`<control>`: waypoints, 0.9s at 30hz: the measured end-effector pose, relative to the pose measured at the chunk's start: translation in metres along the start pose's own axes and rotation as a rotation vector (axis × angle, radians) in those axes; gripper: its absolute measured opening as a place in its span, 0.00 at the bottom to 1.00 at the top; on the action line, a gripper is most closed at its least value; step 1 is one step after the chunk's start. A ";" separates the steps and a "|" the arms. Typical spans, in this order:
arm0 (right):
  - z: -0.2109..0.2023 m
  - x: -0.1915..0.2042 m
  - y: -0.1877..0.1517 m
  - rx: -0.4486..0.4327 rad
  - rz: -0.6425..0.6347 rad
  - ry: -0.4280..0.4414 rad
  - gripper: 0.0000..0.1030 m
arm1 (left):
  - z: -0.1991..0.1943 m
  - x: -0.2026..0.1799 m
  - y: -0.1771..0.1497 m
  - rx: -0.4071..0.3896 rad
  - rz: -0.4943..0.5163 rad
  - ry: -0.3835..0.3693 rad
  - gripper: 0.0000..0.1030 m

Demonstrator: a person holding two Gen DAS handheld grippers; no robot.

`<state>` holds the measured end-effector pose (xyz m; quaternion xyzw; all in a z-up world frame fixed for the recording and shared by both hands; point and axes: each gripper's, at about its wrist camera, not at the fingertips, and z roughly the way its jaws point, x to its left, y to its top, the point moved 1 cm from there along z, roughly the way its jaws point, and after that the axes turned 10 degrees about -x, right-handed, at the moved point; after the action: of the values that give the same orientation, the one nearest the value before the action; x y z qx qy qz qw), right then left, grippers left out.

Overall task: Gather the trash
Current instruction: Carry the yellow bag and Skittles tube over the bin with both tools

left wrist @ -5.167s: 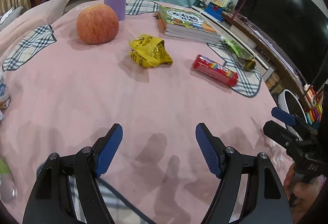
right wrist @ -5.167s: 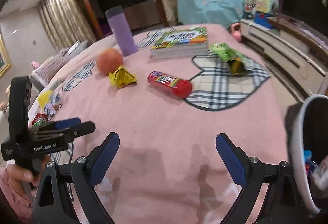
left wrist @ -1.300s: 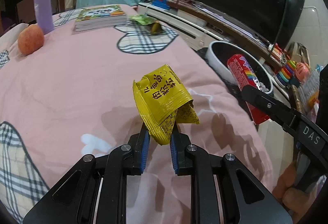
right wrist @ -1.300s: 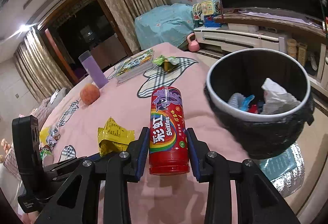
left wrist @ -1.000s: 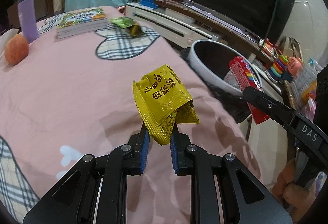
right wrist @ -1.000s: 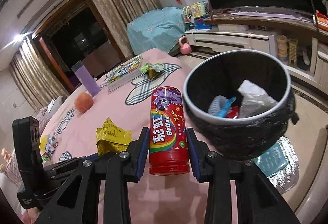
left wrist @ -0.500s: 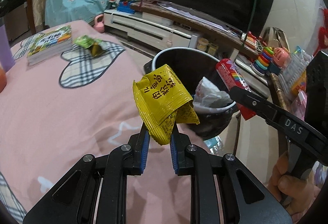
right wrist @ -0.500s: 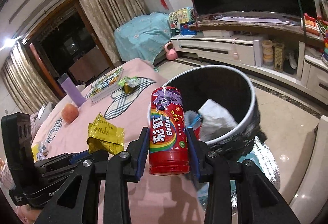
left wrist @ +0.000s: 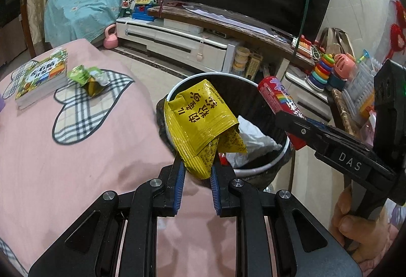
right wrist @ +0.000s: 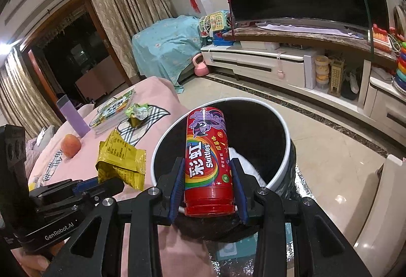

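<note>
My left gripper (left wrist: 196, 170) is shut on a crumpled yellow snack wrapper (left wrist: 200, 122), held above the near rim of a black trash bin (left wrist: 264, 168) with a white rim. My right gripper (right wrist: 208, 183) is shut on a red Skittles tube (right wrist: 206, 160), upright over the bin (right wrist: 279, 175). White paper (left wrist: 253, 137) and other scraps lie inside the bin. In the left wrist view the Skittles tube (left wrist: 276, 97) shows at the right, over the bin's far side. In the right wrist view the yellow wrapper (right wrist: 121, 162) hangs at the left, beside the bin.
On the pink bed cover (left wrist: 76, 150) lie a green wrapper (left wrist: 87, 76), a stack of books (left wrist: 41, 76), an apple (right wrist: 71, 145) and a purple tumbler (right wrist: 72, 117). Past the bin stand a TV cabinet (left wrist: 192, 43), toys (left wrist: 327, 69) and a tiled floor (right wrist: 330, 150).
Both grippers have carried their loads off the bed toward the bin; the bin has grown larger and now sits right under the wrapper and the tube. Neither grip has altered.
</note>
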<state>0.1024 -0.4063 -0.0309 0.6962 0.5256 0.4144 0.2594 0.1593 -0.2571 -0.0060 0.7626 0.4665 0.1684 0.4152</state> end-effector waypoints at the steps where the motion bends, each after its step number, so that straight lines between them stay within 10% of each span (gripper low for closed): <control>1: 0.002 -0.001 0.002 0.000 -0.002 -0.002 0.35 | 0.002 -0.001 0.002 0.002 0.004 -0.001 0.17; 27: 0.037 -0.029 0.016 0.073 -0.021 -0.033 0.35 | 0.054 -0.014 0.020 0.081 0.043 0.016 0.17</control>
<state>0.1390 -0.4358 -0.0458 0.7063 0.5434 0.3806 0.2469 0.1983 -0.2986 -0.0209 0.7874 0.4597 0.1644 0.3764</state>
